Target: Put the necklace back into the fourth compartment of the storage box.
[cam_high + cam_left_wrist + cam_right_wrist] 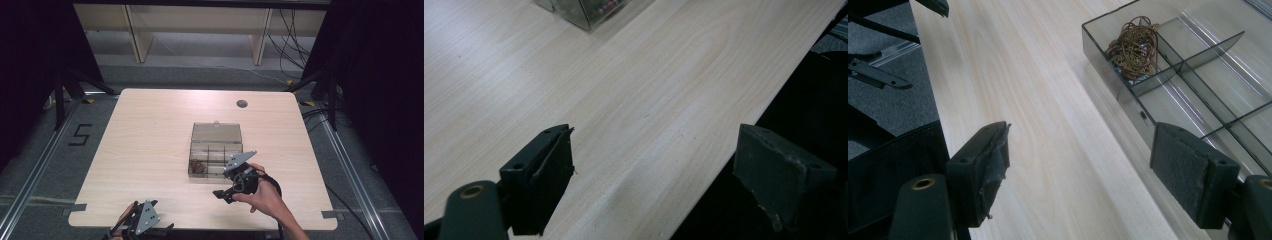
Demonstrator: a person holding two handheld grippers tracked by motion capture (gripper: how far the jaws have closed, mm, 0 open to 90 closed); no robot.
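Note:
A clear plastic compartment box lies in the middle of the table with its lid folded back. A brown tangle of rubber bands fills its near-left compartment, and the same tangle sits up ahead in the right gripper view, inside the box. My right gripper, held in a hand just in front of the box, is open and holds nothing. My left gripper hovers over the table's front edge, open and holding nothing. A corner of the box shows far ahead of it.
The table's front edge runs under the left gripper, with dark floor beyond. A round cable hole sits at the back right of the table. Pale wooden shelving stands behind, with cables on the floor at the right.

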